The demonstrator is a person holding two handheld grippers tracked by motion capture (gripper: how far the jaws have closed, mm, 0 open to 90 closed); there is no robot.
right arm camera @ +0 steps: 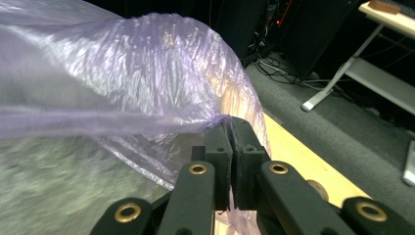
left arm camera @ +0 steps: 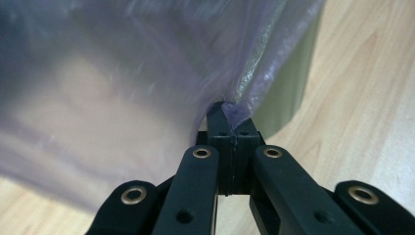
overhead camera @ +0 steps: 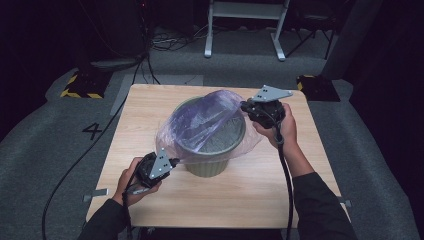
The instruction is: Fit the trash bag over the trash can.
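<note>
An olive-green bin (overhead camera: 212, 162) stands in the middle of the wooden table (overhead camera: 150, 110). A thin purple plastic bag (overhead camera: 200, 122) is draped over its mouth and billows above the rim. My left gripper (overhead camera: 172, 161) sits at the bin's near left side, shut on the bag's lower edge; in the left gripper view the jaws pinch the purple bag (left arm camera: 147, 88) beside the green bin wall (left arm camera: 288, 88). My right gripper (overhead camera: 245, 106) is at the bin's far right rim, shut on the bag's upper edge. The right gripper view shows the bag (right arm camera: 122, 73) clamped between the closed jaws.
Grey carpet surrounds the table. A white metal frame (overhead camera: 245, 25) stands on the floor beyond the far edge, with cables (overhead camera: 170, 42) to its left. A black-and-yellow block (overhead camera: 80, 85) lies at the far left, another dark block (overhead camera: 317, 85) at the far right.
</note>
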